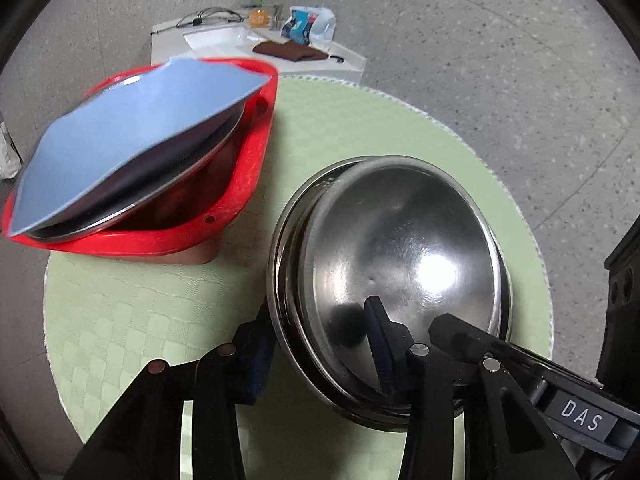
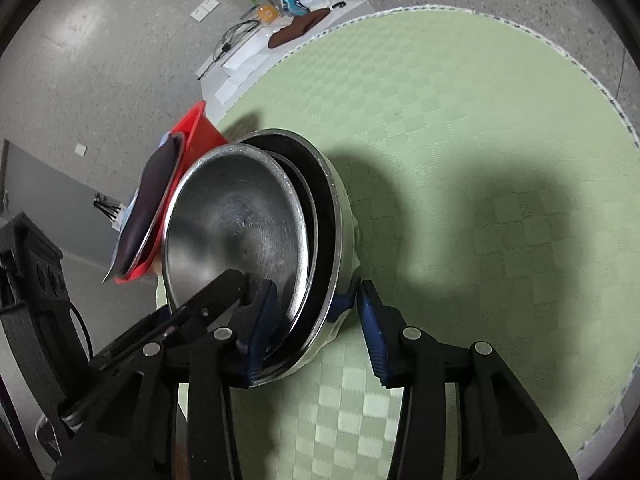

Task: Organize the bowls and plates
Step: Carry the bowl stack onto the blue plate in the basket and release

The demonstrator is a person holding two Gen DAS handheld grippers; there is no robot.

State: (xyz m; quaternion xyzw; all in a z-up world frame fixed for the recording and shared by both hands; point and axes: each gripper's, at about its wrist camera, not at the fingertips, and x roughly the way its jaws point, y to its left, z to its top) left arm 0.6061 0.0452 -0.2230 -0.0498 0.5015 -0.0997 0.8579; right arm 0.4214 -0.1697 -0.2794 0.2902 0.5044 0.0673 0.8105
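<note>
A stack of nested steel bowls stands on the round green table; it also shows in the right wrist view. My left gripper straddles the near rim of the stack, one finger outside, one inside, jaws apart. My right gripper straddles the stack's rim too, left finger inside, right finger outside, jaws apart. A red basin at the table's left holds a steel plate under a blue sheet.
Beyond the table's far edge is a white counter with a brown cloth, cables and bags. Grey speckled floor surrounds the table. A black device stands at the left of the right wrist view.
</note>
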